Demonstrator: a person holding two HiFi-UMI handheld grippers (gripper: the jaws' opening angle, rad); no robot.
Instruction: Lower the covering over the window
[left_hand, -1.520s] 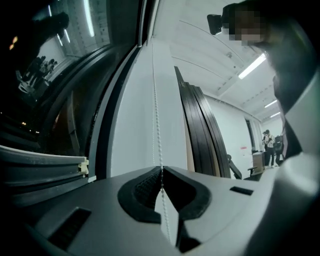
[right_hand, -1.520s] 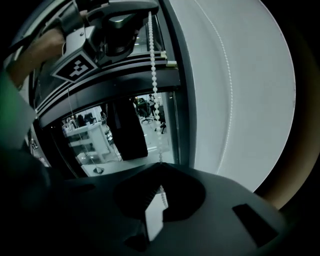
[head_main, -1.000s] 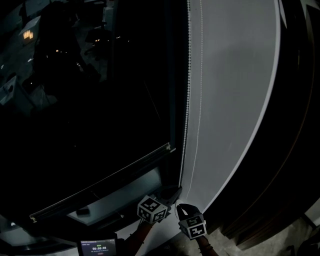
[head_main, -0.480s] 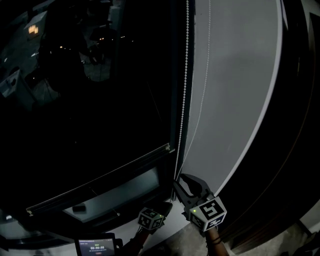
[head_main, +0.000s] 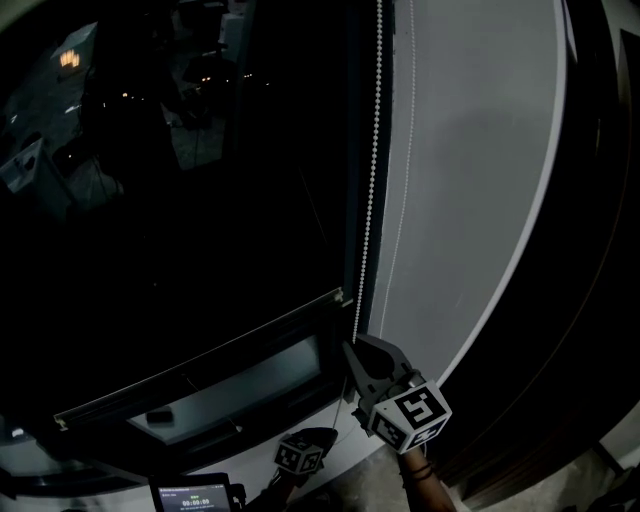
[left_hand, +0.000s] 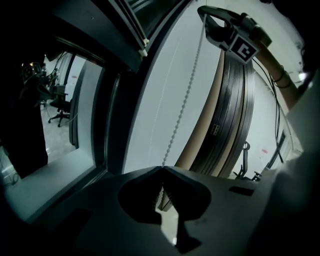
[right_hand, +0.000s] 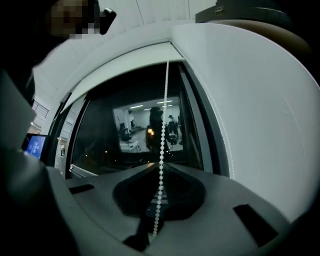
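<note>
A white bead chain (head_main: 372, 190) hangs beside the dark window (head_main: 180, 200), next to the white wall (head_main: 470, 200). My right gripper (head_main: 355, 345) is up at the chain, its jaws closing with the beads running between them; in the right gripper view the chain (right_hand: 164, 115) enters my right gripper (right_hand: 161, 167). Lower down, my left gripper (head_main: 328, 436) is shut on the same chain. In the left gripper view the chain (left_hand: 185, 100) rises from my left gripper (left_hand: 162, 169) to the right gripper (left_hand: 207, 12). The covering's pale bottom bar (head_main: 200, 370) slants across the window.
A second, thinner strand (head_main: 405, 150) of the chain hangs against the wall. A dark ribbed panel (head_main: 580, 300) stands at the right. A small lit screen (head_main: 195, 495) sits at the bottom edge. Room lights reflect in the glass.
My right gripper let go low down, rose along the chain, opened wide, and has closed on it higher up. The left gripper has sunk lower, still shut on the chain.
</note>
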